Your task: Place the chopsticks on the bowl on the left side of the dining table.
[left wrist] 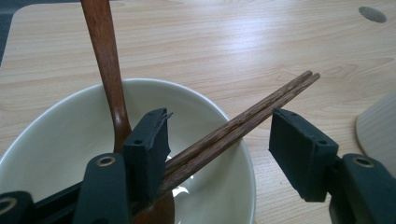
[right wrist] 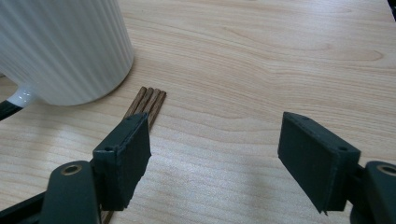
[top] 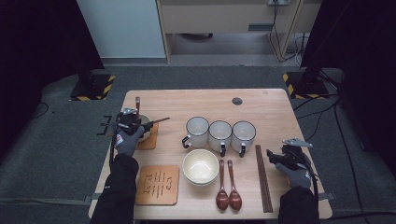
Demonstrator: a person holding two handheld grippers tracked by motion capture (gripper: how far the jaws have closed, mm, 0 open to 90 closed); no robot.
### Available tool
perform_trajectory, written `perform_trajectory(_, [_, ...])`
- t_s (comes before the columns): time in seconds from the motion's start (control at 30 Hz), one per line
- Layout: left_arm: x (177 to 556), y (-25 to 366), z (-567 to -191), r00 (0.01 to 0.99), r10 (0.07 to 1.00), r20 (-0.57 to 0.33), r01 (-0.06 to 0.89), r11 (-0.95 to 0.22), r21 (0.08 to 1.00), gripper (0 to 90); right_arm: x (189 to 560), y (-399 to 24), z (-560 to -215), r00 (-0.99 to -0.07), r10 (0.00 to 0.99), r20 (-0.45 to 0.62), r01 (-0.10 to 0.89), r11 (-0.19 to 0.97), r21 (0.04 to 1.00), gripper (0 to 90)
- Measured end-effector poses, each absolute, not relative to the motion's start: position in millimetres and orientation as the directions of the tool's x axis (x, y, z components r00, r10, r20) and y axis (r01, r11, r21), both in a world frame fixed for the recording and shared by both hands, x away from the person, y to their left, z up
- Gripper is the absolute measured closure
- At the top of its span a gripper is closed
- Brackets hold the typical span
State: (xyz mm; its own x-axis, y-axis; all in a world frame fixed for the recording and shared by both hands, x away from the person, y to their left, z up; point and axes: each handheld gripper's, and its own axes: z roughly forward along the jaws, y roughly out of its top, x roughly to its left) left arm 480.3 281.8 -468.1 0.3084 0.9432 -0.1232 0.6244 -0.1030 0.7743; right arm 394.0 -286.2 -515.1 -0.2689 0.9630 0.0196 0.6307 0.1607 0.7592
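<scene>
My left gripper [left wrist: 219,140] jaws apart over bowl [left wrist: 60,135], chopsticks [left wrist: 243,123] between, unclamped; my right gripper [right wrist: 215,154] spread wide, empty.

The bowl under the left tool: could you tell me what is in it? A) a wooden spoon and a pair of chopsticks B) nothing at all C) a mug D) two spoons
A: in the left gripper view a wooden spoon stands in the bowl and a pair of chopsticks leans out over its rim.

Lab: hazard-taped stand bases [top: 93,87]
</scene>
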Motion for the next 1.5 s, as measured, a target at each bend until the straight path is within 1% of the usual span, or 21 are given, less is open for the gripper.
perform_trajectory(0.23, [467, 284, -451, 0.303, 0.947, -0.102, 0.586, -0.101, 0.804, 36.3, 394, -287, -515, -0.266, 0.964, 0.017, 0.627, 0.159, 0.763, 25.2])
perform_trajectory(0.37, [455, 288, -443, 0.292, 0.952, -0.093, 0.586, -0.101, 0.804, 38.7, 394, -287, -515, -0.265, 0.964, 0.017, 0.626, 0.159, 0.763, 25.2])
perform_trajectory(0.73, [433, 296, -451, 0.274, 0.959, -0.069, 0.606, -0.117, 0.787, 43.6, 392, -284, -514, -0.272, 0.962, 0.011, 0.626, 0.168, 0.762, 25.2])
perform_trajectory(1.0, [433, 309, -458, 0.233, 0.97, -0.076, 0.626, -0.09, 0.774, 45.1, 392, -284, -514, -0.275, 0.961, 0.01, 0.628, 0.171, 0.759, 25.4])
perform_trajectory(1.5, [441, 317, -466, 0.196, 0.975, -0.105, 0.648, -0.049, 0.76, 45.2, 393, -284, -515, -0.273, 0.962, 0.013, 0.632, 0.169, 0.756, 25.4])
